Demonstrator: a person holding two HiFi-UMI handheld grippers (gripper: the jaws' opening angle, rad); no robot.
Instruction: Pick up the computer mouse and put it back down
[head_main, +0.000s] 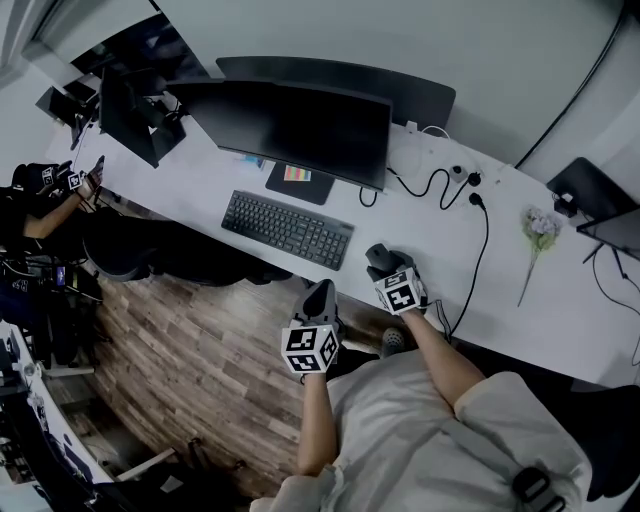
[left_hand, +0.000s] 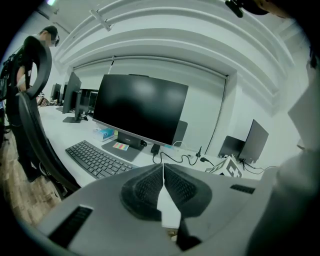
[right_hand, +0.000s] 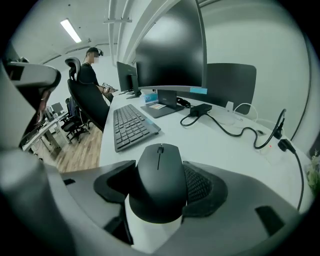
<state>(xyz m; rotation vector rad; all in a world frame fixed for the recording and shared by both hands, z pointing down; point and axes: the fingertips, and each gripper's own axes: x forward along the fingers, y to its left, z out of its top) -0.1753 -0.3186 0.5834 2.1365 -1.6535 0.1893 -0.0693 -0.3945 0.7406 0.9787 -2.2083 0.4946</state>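
Near the front edge of the long white desk (head_main: 455, 270), a rounded matte-black computer mouse (right_hand: 159, 181) is pinched between the wide-spread jaws of the right gripper (head_main: 378, 258). Whether the mouse touches the desk cannot be told. A flat dark keyboard (head_main: 287, 229) is seen close at its left, a looping black cable (head_main: 481, 245) at its right, and a wide black monitor (head_main: 292, 126) behind. The left gripper (head_main: 319, 297) is held off the desk, its jaws pressed together on nothing.

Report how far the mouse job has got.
Done: the right gripper looks clamped by its fingers on the computer mouse. In hand: the mouse is low over the desk, contact unclear. Left: set it down and release. The left gripper is shut and empty.
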